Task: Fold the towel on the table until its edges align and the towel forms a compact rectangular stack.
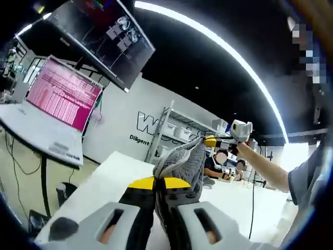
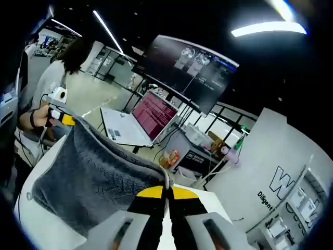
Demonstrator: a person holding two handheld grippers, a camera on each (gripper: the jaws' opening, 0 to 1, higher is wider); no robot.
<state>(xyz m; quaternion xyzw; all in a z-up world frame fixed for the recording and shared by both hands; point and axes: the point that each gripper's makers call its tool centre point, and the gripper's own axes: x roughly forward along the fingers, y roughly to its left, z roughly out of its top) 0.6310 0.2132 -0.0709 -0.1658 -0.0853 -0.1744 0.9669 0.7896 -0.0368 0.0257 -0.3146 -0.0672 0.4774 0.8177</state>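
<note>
The long white table (image 1: 104,177) runs from the six o'clock edge of the left gripper view up toward the shelving at one o'clock. In the right gripper view its pale top (image 2: 36,229) shows at seven o'clock under the cloth.

The grey terry-cloth towel (image 2: 99,177) is lifted off the table and stretched between the two tools. In the right gripper view it spreads as a broad sheet from the centre out to nine o'clock. In the left gripper view it is a bunched ridge (image 1: 182,159) rising from the centre toward one o'clock.

An open white laptop with a pink screen (image 1: 62,99) stands at ten o'clock on a side desk, beneath a dark wall monitor (image 1: 106,36) at eleven o'clock.

The left gripper (image 1: 159,183), grey with yellow tips, has its jaws pressed together on a towel corner at six o'clock. It also appears in the right gripper view at nine o'clock (image 2: 65,119), pinching the far end of the towel.

The right gripper (image 2: 167,193) is likewise closed tight on the towel's edge at six o'clock. Seen at one o'clock in the left gripper view (image 1: 212,140), it seems to clamp the other corner, though it is small there.
</note>
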